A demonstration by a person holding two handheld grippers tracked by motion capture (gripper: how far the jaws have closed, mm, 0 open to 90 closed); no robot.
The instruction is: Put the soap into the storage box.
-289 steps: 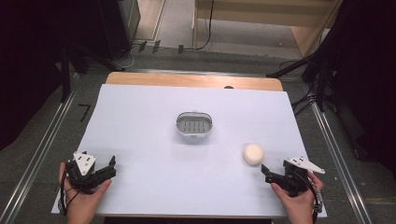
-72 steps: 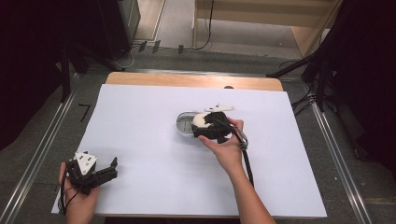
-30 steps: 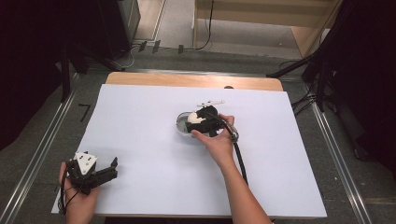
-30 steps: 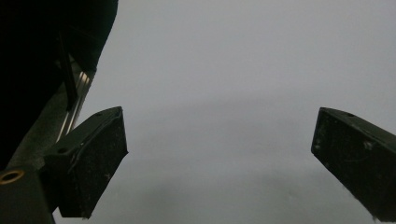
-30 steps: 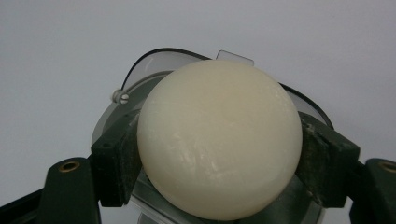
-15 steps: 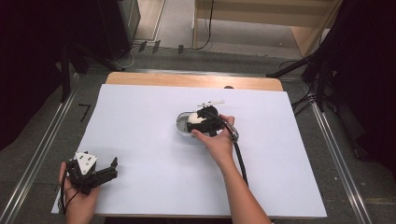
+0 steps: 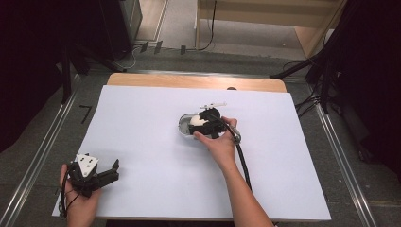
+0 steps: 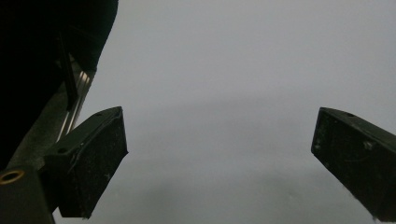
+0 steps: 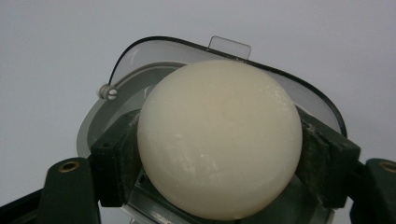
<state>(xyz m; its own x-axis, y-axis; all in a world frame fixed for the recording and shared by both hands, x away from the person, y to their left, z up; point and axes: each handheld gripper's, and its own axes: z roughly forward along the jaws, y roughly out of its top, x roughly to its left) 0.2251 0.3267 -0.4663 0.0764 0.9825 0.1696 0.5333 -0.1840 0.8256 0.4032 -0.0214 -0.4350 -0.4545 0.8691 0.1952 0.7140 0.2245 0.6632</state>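
At the table's centre in the high view, the right gripper [image 7: 204, 124] had carried the cream ball [image 7: 196, 121] from the mat's four o'clock edge to the dish [image 7: 183, 126]. At eight o'clock the left gripper [image 7: 105, 173] rested, jaws spread. In the left gripper view it faced bare mat [image 8: 233, 70]. In the right gripper view the ball [image 9: 219, 137] sat pinched over the dish [image 9: 135, 60]; release looked next.

Overall light: even, soft, from above; pale white sheet-covered surface [image 7: 156, 142] bright.
Surroundings: high view black at 9 and 3 o'clock.
Shadows: faint, soft-edged.
Glare: weak sheen on smooth cream-white ball [image 9: 219, 140].
Focus: ball fairly sharp; left gripper view hazy grey, featureless.
Sharpness: high view slightly soft, grainy.
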